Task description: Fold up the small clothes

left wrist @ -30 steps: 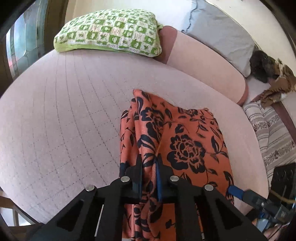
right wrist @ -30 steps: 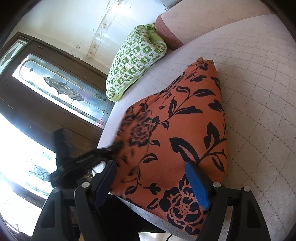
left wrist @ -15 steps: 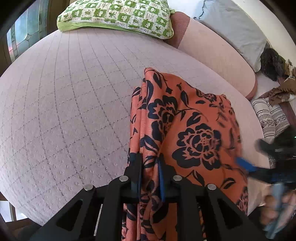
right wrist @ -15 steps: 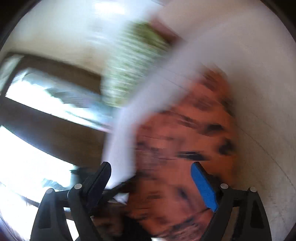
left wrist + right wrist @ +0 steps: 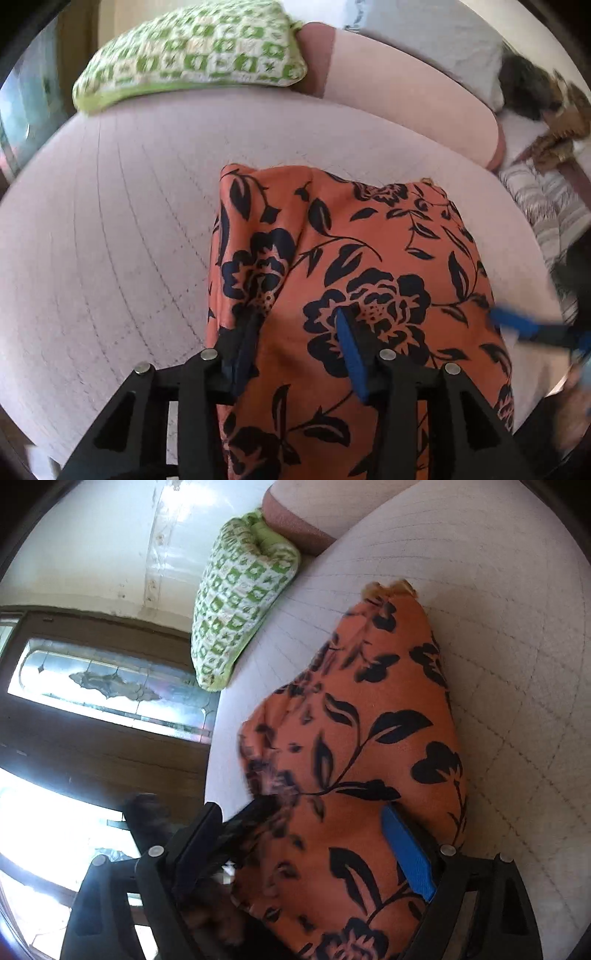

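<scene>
An orange garment with a black flower print (image 5: 354, 266) lies on the pale quilted bed (image 5: 110, 240), its near end hanging over the bed's front edge. My left gripper (image 5: 299, 339) is open just above the cloth, fingers on either side of a low ridge of it. My right gripper (image 5: 306, 849) is open over the garment (image 5: 369, 746) near its right side; it shows blurred at the right in the left wrist view (image 5: 517, 326). Neither holds anything.
A green and white checked pillow (image 5: 192, 55) lies at the head of the bed, next to a pink bolster (image 5: 406, 96). Striped cloth and a brown heap (image 5: 546, 192) lie to the right. A wooden door with glass panes (image 5: 92, 701) stands left of the bed.
My left gripper was shut on a fold of the garment and has opened, letting it go. The garment has settled flatter on the bed. My right gripper swung and stayed open.
</scene>
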The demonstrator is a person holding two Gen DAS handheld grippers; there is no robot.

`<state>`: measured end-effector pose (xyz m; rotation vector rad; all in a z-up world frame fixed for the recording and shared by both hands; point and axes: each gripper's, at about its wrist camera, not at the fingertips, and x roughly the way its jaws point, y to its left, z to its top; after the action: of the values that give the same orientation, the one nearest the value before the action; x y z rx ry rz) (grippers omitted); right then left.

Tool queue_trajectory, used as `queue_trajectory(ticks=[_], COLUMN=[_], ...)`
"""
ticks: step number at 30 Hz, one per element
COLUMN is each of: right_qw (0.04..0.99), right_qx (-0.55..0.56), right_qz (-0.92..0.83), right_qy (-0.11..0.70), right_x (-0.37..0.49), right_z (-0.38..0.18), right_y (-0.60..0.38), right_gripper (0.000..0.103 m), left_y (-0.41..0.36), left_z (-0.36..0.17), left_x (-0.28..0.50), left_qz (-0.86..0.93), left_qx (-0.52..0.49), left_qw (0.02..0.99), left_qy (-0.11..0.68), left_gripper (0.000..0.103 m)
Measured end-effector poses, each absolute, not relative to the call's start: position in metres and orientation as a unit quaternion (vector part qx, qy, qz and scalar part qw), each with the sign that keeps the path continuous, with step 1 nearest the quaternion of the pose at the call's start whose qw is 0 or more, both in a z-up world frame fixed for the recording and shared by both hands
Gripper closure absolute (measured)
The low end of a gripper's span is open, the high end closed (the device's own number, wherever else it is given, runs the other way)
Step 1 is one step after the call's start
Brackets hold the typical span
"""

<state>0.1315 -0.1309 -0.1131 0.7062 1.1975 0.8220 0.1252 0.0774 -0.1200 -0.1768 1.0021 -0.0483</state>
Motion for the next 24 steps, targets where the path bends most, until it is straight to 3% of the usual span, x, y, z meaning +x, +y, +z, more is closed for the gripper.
queue_trajectory(ticks=[3,6,8,15,20,24], right_qw=[0.702,0.685,0.663,0.672,0.659,0.670], right_qx=[0.314,0.316,0.373,0.343,0.360,0.370], right_qz=[0.382,0.354,0.340,0.376,0.384,0.369], right_qy=[0.512,0.553,0.552,0.538,0.537,0.527], right_x=[0.156,0.191,0.198,0.163,0.105,0.098], right_z=[-0.095,-0.133,-0.164,-0.115,-0.142,-0.114], right_y=[-0.130,-0.127,-0.135,-0.137,-0.152,-0.158], right_gripper=[0.013,0.013,0.014,0.014,0.015,0.015], left_y=[0.076,0.078,0.079,0.076,0.073,0.076], left_z=[-0.120,-0.118,-0.118,-0.126,-0.127,-0.123], left_x=[0.127,0.127,0.126,0.127,0.129,0.127], left_qz=[-0.019,-0.022,-0.023,-0.028,-0.024,-0.027], left_qx=[-0.076,-0.080,-0.075,-0.083,-0.093,-0.089], left_qw=[0.874,0.874,0.875,0.877,0.877,0.875], left_qy=[0.480,0.479,0.478,0.472,0.470,0.475], left_gripper=[0.057,0.057,0.057,0.057,0.058,0.057])
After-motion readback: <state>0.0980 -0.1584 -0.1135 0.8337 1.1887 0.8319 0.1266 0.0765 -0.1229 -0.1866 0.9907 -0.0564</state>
